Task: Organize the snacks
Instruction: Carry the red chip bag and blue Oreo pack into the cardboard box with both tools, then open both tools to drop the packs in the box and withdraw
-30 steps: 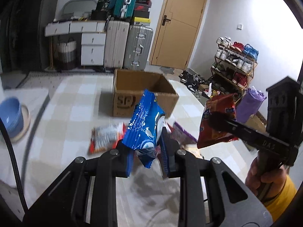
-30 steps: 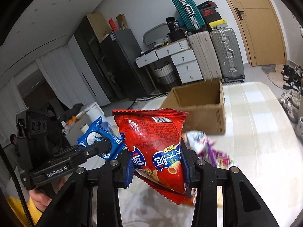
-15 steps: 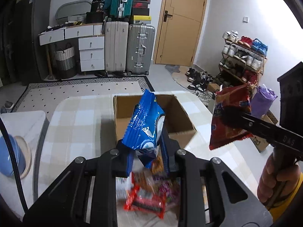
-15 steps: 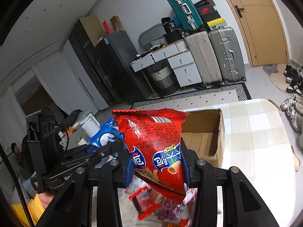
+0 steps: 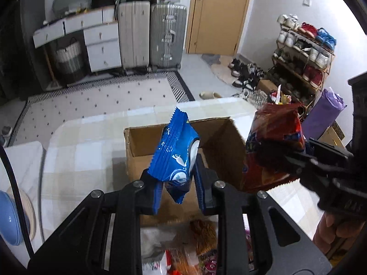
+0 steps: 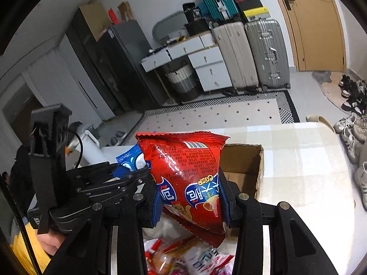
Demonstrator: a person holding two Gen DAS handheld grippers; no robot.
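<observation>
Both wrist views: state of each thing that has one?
left gripper: jaws shut on blue packet
blue packet: held, lifted before the box
right gripper: jaws shut on red bag
red bag: held, sealed
cardboard box: open-topped
door: closed

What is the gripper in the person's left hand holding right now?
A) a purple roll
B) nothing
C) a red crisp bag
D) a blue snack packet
D: the left gripper is shut on the blue foil snack packet, in front of the open brown cardboard box.
</observation>
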